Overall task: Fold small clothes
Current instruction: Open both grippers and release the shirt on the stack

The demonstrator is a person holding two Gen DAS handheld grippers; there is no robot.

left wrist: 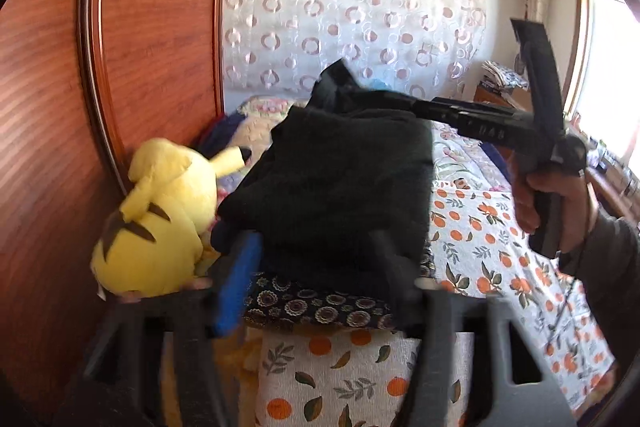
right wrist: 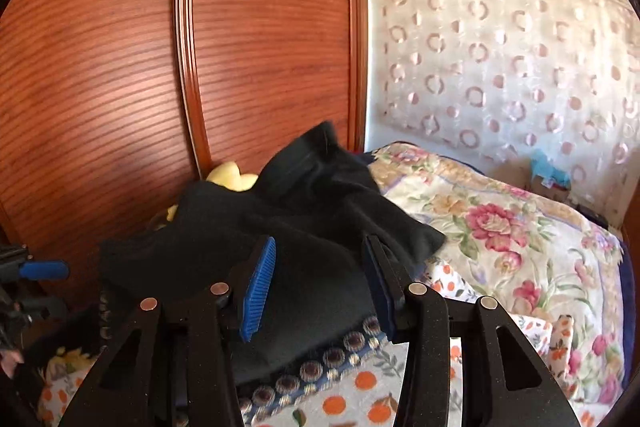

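Note:
A folded black garment lies on top of a folded dark cloth with round flower prints, on the bed. My left gripper is open, its fingers on either side of the black garment's near edge. My right gripper is open over the same black garment; in the left wrist view its tip is at the garment's far edge, held by a hand. The patterned cloth shows below the garment.
A yellow plush toy sits to the left against the red-brown wooden wardrobe. The bed has an orange-fruit print sheet and a floral quilt. A circle-patterned curtain hangs behind; a window is at right.

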